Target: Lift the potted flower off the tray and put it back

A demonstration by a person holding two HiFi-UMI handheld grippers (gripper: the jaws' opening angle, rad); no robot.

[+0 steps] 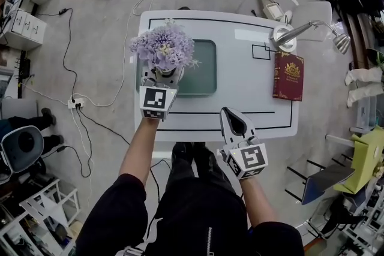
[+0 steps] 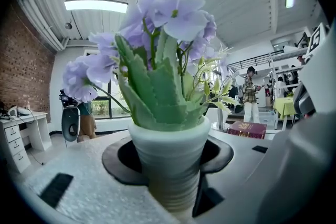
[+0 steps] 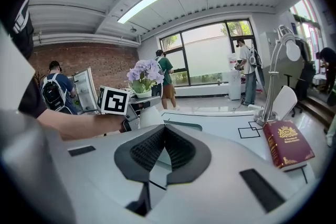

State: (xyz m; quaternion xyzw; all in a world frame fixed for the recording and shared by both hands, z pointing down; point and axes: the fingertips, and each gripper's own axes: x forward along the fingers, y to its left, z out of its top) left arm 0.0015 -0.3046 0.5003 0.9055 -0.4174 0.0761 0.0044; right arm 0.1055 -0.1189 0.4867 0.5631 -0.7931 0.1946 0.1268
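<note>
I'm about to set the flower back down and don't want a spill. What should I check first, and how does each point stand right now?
1. Grip: left gripper clamps the potted flower by its pot: ok.
2. Tilt: potted flower upright: ok.
3. Landing: visible part of the tray bare: ok.
4. Alignment: pot's base over the tray: cannot tell; the blooms hide it.
5. Clearance: right gripper shut, empty, away from the tray: ok.

Bare bench (image 1: 246, 87) opens between tray (image 1: 204, 69) and red book (image 1: 288, 76); desk lamp (image 1: 282, 38) crowds the far right corner beyond the book.
</note>
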